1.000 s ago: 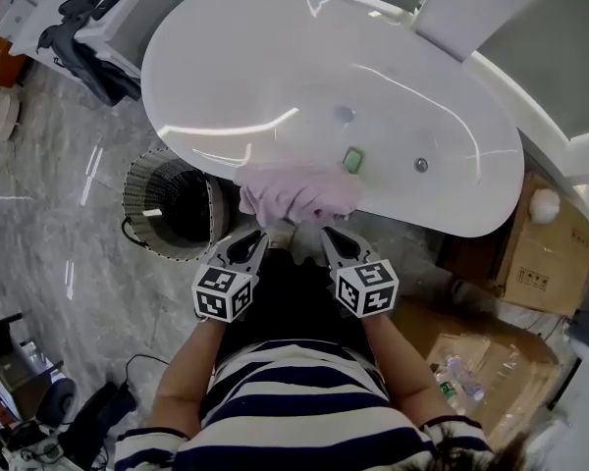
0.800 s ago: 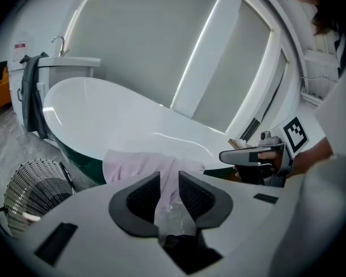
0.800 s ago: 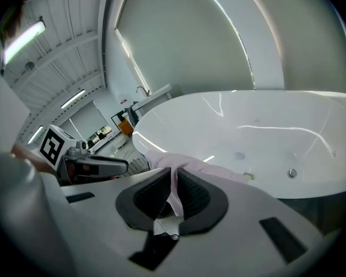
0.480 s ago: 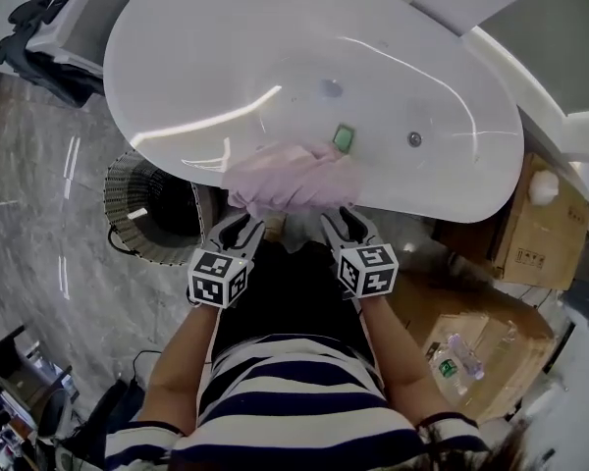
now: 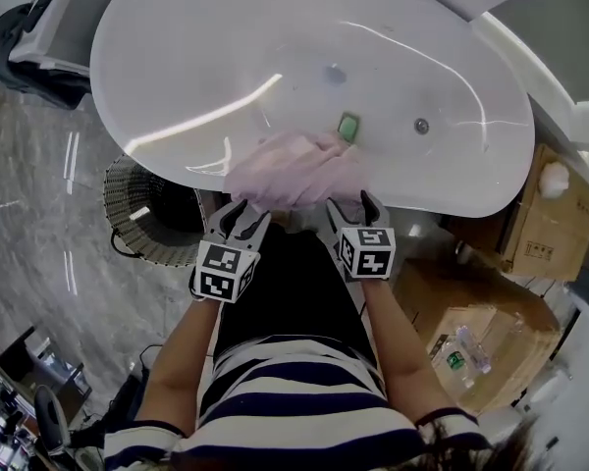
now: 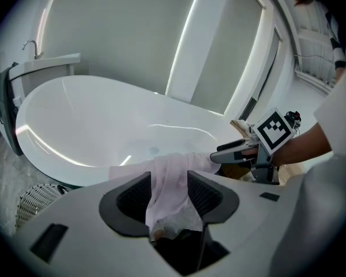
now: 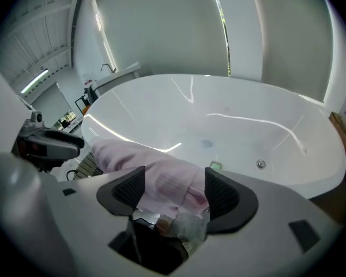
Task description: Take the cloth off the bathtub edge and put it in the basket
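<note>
The pink cloth (image 5: 294, 170) lay ungripped on the bathtub (image 5: 275, 57) edge, inside the released, just-opened left claw (image 5: 241, 212) and right claw (image 5: 353, 204); the lift and the drop into the basket (image 5: 142, 214) beside the bathtub remained.

White bathtub (image 5: 275, 57): pink cloth (image 5: 294, 170) draped over its near edge, about mid-length, bunched, partly hanging outside. Grey marbled floor (image 5: 39, 214): openwork basket (image 5: 147, 219) standing just beside the tub's near-left side; cardboard boxes (image 5: 550, 224) at the tub's right end.
</note>
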A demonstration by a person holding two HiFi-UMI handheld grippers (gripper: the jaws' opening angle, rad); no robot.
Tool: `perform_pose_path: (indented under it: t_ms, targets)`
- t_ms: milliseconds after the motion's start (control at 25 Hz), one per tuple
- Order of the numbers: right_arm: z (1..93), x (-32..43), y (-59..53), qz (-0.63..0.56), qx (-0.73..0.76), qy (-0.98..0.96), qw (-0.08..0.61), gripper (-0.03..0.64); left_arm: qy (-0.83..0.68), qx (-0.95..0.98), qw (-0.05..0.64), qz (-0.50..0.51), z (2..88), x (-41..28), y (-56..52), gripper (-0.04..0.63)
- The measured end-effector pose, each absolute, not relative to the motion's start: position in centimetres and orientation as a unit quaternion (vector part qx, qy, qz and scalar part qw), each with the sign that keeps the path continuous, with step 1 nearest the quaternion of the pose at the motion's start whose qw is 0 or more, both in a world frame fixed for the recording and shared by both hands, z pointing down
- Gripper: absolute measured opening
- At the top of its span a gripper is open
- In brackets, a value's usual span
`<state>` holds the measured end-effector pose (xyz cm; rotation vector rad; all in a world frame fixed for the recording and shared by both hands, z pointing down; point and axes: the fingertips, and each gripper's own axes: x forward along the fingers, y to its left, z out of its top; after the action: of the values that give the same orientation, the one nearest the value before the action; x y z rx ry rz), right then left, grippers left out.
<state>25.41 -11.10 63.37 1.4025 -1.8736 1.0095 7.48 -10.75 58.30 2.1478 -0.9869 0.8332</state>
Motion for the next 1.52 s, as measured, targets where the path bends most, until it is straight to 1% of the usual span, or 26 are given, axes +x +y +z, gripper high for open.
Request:
perform_pose_path:
  t_ms: [160,320,560,800,1120,1520]
  targets:
    - [64.7,26.4,-11.4,0.403,0.534,-0.68,0.299,0.318,-0.391,0.806,0.301,0.327,58.4,6.4,-11.4,0.196]
    - [64.9,25.5,-11.6,0.41,0.525,-0.684,0.297,0.318,-0.41,0.798,0.295,0.33,58.6,5.2,-11.9,0.2]
    - [64.5,22.9,-12.3,0.403,0.5,-0.705,0.302,0.318,-0.417,0.793,0.302,0.325,59.0,4.4,-12.3,0.25]
    - [64.1,21.0,-12.6,0.403,0.484,-0.717,0.3,0.318,-0.437,0.781,0.285,0.342,59.3,3.5,-13.0,0.27]
    - [63.7,19.1,-12.5,0.388,0.459,-0.736,0.311,0.318,-0.428,0.776,0.323,0.333,60.4,3.9,-13.6,0.332]
    - [63.2,17.0,-12.6,0.382,0.433,-0.756,0.308,0.317,-0.39,0.795,0.261,0.384,61.2,6.4,-13.2,0.334]
